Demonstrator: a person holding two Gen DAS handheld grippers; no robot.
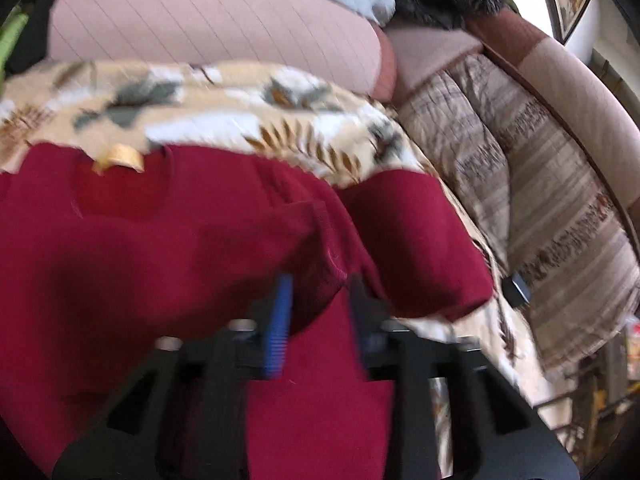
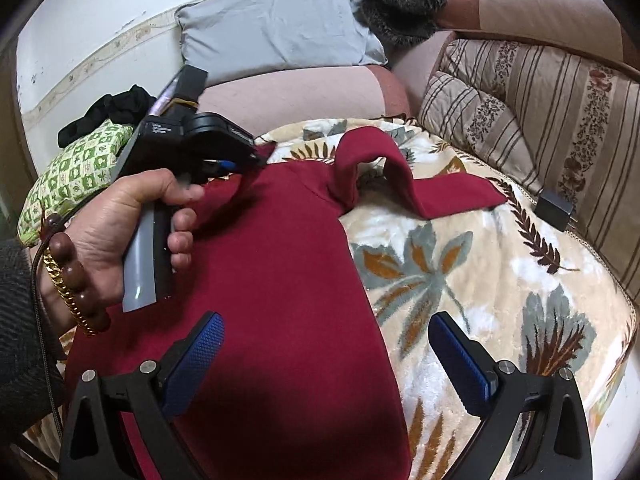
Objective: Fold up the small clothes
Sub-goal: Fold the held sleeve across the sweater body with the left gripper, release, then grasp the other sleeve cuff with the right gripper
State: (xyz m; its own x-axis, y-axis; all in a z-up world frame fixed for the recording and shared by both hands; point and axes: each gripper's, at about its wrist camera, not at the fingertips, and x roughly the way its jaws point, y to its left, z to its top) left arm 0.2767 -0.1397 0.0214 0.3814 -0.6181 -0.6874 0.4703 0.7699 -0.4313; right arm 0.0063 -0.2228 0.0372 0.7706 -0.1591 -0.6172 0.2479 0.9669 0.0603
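A dark red knit garment [image 2: 280, 272] lies on a floral blanket [image 2: 480, 264]. One sleeve [image 2: 440, 196] arches up and lies out to the right. My left gripper [image 1: 318, 292] is shut on a bunched fold of the red garment [image 1: 200, 248], lifted a little; this view is blurred. In the right wrist view the left gripper [image 2: 240, 166] is held by a hand at the garment's far left edge. My right gripper [image 2: 326, 336] is open and empty, hovering over the garment's near part, its blue pads [image 2: 200, 352] wide apart.
A pink cushion [image 2: 296, 96] and a grey pillow [image 2: 276, 28] lie behind the blanket. Striped sofa cushions [image 2: 532, 112] stand to the right, with a small black box [image 2: 554, 206] beside them. A green patterned cushion [image 2: 76, 172] and black cloth [image 2: 108, 112] lie left.
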